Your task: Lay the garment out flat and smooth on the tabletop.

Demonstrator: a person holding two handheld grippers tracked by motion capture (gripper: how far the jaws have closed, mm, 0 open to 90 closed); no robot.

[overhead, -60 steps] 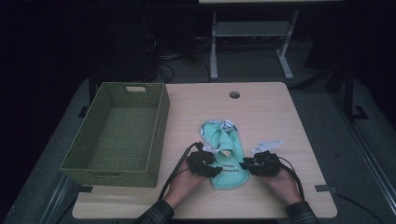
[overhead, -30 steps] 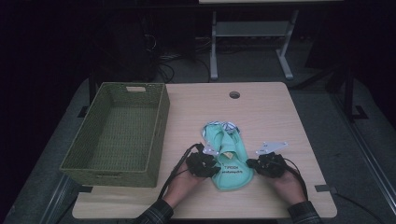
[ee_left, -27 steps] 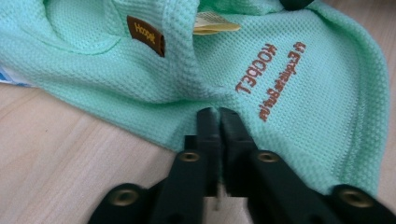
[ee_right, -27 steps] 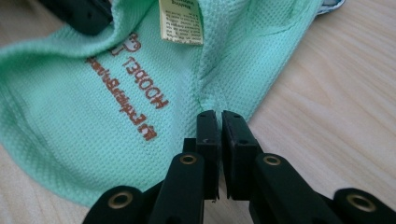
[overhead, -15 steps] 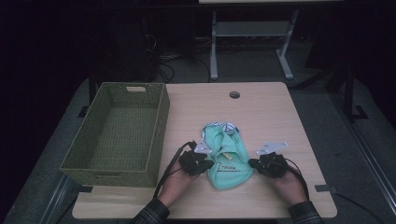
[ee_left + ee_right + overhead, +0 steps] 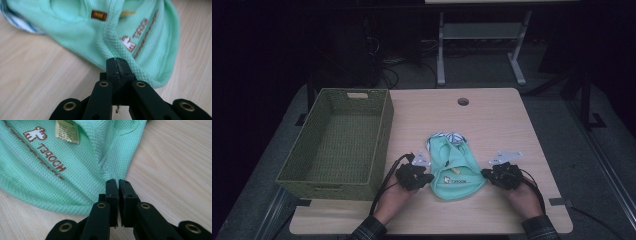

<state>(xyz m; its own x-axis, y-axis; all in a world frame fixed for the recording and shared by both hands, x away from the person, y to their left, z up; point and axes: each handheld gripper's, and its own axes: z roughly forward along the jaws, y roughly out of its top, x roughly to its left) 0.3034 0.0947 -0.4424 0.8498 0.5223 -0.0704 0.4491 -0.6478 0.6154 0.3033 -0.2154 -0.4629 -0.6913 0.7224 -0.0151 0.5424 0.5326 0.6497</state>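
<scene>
Mint-green knit garment (image 6: 455,170) lies flat on the wooden table (image 6: 492,115), near its front edge, just right of the green woven basket (image 6: 337,142). Left gripper (image 6: 426,178) has just closed, jaws pinching the garment's left hem; right gripper (image 6: 486,173) clamped on the right edge, fabric caught between its jaws

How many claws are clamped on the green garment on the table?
2. The left claw pinches the green garment's hem at its left edge, nearest the basket. The right claw pinches the hem at its right edge.
</scene>
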